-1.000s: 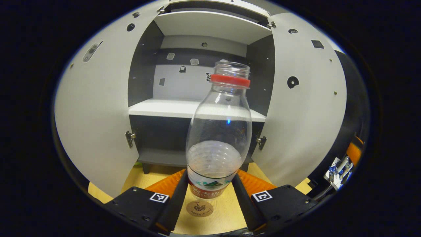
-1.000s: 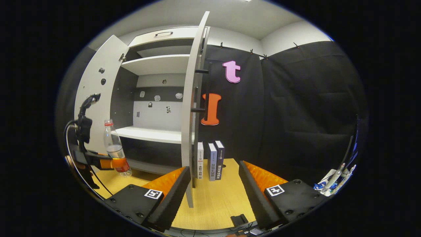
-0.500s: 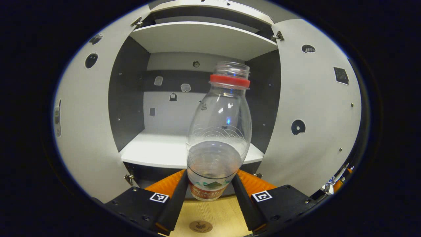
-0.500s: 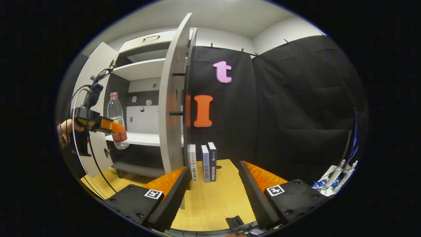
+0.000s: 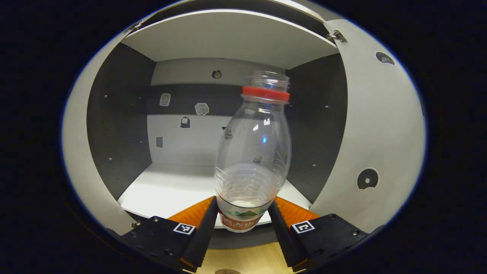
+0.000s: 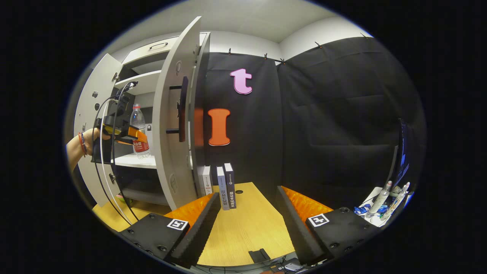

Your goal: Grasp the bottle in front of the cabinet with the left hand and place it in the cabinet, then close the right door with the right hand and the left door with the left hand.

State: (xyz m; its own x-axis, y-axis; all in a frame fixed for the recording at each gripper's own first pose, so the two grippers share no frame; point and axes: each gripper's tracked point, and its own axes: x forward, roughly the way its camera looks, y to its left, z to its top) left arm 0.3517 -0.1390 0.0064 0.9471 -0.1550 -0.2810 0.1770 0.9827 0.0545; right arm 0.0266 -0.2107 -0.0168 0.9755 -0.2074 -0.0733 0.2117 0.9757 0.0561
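At the shelf's [image 5: 167, 190] front edge, the bottle [image 5: 251, 160] is held upright, clamped low in the left gripper [image 5: 243, 228]; released early, it could topple off. The right gripper [image 6: 247, 220] is held with its jaws apart.

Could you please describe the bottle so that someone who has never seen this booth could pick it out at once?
Find the tall white cabinet with both doors open, left of the black cloth wall. At its middle shelf, the left gripper holds an upright bottle by its labelled base. It is clear plastic with a red neck ring, no cap, and a little water at the bottom, unlike the books standing on the table.
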